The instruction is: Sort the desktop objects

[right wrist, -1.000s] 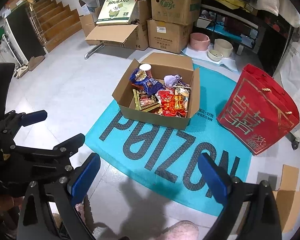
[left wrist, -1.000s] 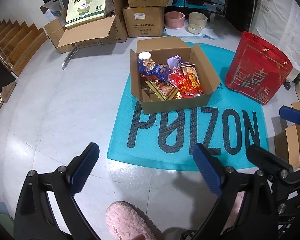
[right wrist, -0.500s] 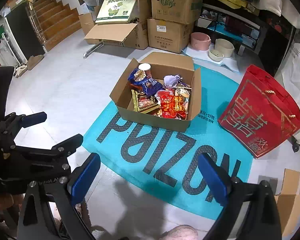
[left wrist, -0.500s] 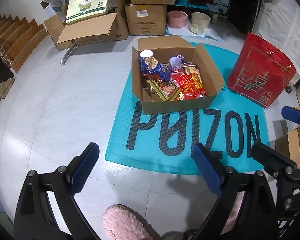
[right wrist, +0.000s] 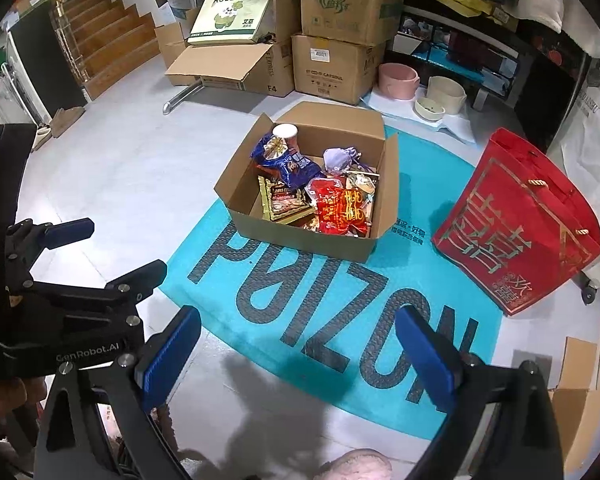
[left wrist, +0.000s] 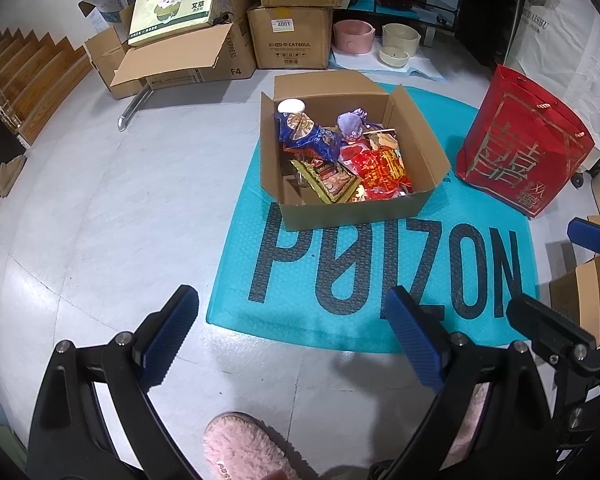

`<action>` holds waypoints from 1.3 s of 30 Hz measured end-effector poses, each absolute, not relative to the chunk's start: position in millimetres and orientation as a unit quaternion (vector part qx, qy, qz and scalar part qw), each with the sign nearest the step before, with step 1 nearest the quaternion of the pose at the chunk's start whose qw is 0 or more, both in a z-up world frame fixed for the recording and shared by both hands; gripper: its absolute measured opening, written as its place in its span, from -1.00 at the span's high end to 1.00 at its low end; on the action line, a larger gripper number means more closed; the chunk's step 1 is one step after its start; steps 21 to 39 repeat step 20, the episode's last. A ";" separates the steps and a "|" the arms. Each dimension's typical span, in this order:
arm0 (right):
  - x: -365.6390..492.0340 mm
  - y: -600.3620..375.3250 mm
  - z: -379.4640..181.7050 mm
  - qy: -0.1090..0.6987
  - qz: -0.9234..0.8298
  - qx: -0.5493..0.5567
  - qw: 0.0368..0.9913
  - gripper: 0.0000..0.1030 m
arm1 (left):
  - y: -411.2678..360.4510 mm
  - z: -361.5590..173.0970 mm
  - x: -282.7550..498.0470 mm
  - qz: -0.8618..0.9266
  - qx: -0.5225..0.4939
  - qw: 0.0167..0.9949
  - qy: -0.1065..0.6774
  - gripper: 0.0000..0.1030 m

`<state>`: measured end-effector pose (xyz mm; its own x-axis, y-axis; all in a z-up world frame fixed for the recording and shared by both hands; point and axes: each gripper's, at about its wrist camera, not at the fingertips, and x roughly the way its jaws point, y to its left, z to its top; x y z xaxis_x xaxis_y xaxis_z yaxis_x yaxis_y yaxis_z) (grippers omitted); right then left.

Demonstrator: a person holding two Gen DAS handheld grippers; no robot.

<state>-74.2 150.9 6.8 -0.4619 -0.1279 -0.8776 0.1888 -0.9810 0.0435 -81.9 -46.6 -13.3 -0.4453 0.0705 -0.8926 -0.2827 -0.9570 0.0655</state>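
While both grippers hang above the pale floor with nothing between their blue pads, an open cardboard box (left wrist: 354,204) of snacks sits at centre frame on a teal mat (left wrist: 380,280) printed "POIZON". The left gripper (left wrist: 292,336) fills the bottom of its own view, jaws spread wide; the right gripper (right wrist: 298,354) stands likewise wide and empty in its view, and the left one's black frame shows at that frame's lower left. Inside the box lie a blue snack bag (left wrist: 308,136), a red packet (left wrist: 384,170), a gold-edged packet (left wrist: 328,180), a small purple pouch (left wrist: 352,124) and a white-lidded cup (left wrist: 291,106) in the far left corner — all well apart from either gripper. A red gift bag (left wrist: 520,152) stands at the right of the frame just off the mat. Stacked cartons (left wrist: 292,20) line the top of the frame, and a pink slipper (left wrist: 240,448) shows at the bottom edge.
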 end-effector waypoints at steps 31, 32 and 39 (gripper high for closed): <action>-76.0 155.6 1.5 0.032 -0.852 0.516 0.083 -0.92 | -36.4 -10.5 -83.0 0.849 -0.502 0.127 0.105 -0.83; -76.0 155.6 1.5 0.032 -0.852 0.516 0.083 -0.92 | -36.4 -10.5 -83.0 0.849 -0.502 0.127 0.105 -0.83; -76.0 155.6 1.5 0.032 -0.852 0.516 0.083 -0.92 | -36.4 -10.5 -83.0 0.849 -0.502 0.127 0.105 -0.83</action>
